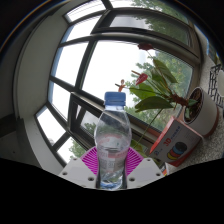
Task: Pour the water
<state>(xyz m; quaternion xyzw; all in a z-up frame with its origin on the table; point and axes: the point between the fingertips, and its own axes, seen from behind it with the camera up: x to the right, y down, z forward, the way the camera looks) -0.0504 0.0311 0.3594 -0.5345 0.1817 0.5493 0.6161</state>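
Partly hidden, the base of the water bottle (112, 140) sits low between the fingers, which the frame cuts off. Both pink pads (92, 159) of the hand-held gripper (111, 170) press its sides, holding it upright before a window (90, 60), beside a potted plant (165, 95).

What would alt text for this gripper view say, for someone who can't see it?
A clear water bottle with a blue cap stands upright between the gripper fingers, which hold it. Behind it are a large window and a potted plant tilted to one side.
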